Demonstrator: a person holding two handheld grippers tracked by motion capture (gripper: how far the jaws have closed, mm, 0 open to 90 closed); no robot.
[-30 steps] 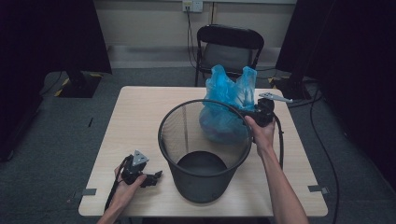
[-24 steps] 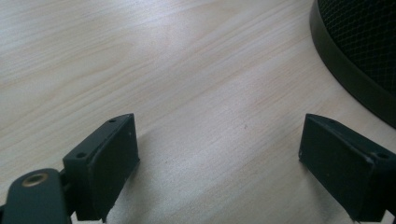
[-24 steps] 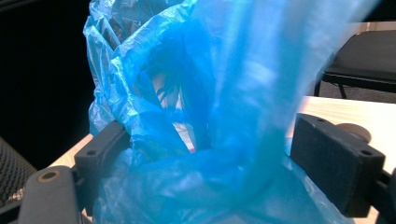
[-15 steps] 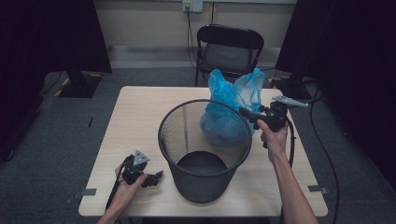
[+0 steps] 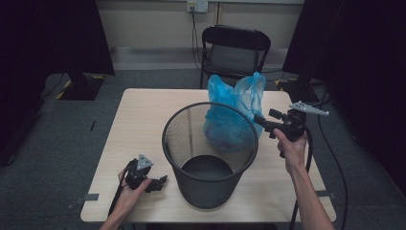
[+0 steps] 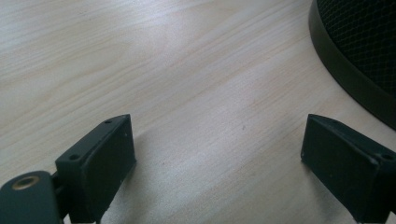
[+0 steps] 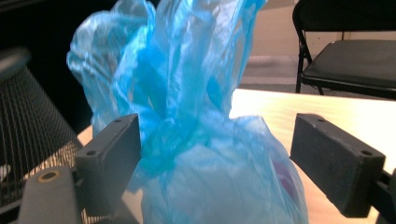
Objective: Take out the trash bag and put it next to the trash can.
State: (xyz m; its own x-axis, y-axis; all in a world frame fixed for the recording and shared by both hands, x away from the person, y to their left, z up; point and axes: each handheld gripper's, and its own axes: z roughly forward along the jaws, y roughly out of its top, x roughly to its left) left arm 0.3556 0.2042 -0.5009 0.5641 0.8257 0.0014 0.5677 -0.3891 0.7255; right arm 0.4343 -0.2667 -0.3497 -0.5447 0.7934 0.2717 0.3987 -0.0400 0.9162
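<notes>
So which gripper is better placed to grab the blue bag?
Likely the right gripper: its open jaws already flank the tied blue plastic bag. The left gripper sits low on the table, across the mesh wastebasket.

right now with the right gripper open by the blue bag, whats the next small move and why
Probably ease the right gripper forward a little and close on the gathered neck of the blue plastic bag. In the right gripper view its jaws stand open on either side of the bag, level with the pinched part above the full body. The bag stands on the table behind the mesh wastebasket, not yet gripped.
</notes>
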